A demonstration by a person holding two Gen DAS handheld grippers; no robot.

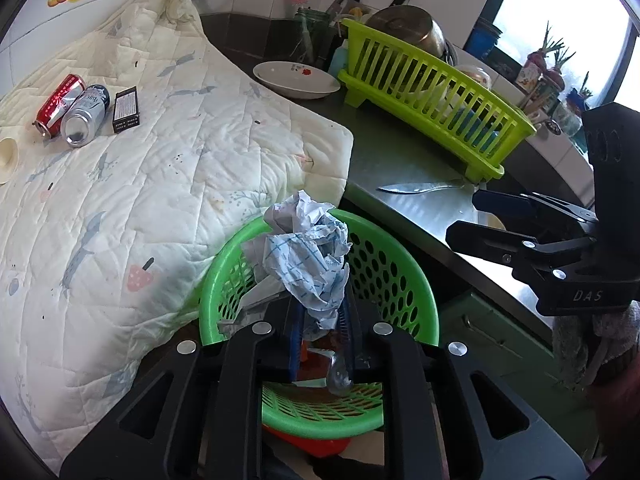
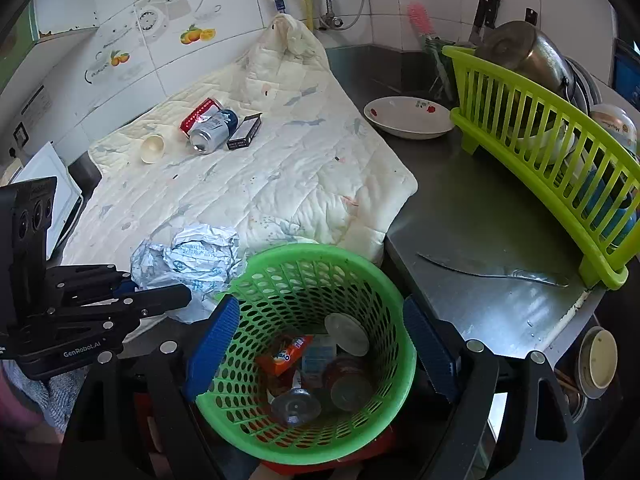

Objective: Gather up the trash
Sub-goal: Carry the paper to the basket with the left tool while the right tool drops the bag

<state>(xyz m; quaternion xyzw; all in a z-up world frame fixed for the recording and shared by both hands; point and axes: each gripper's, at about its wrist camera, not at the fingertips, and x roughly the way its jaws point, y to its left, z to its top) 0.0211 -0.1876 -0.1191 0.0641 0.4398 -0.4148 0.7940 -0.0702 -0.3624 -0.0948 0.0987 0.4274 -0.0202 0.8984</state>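
Above green basket (image 2: 320,280), left gripper (image 1: 322,316) clamping crumpled paper (image 1: 308,248), right gripper (image 2: 320,344) agape.

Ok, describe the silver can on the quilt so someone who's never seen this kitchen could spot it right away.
Start at the cream quilt spread over the counter left of the lime dish rack. Near its far end three things lie in a row: a red can, the silver can and a small black box. The silver can is the middle one, on its side, shiny end facing you.
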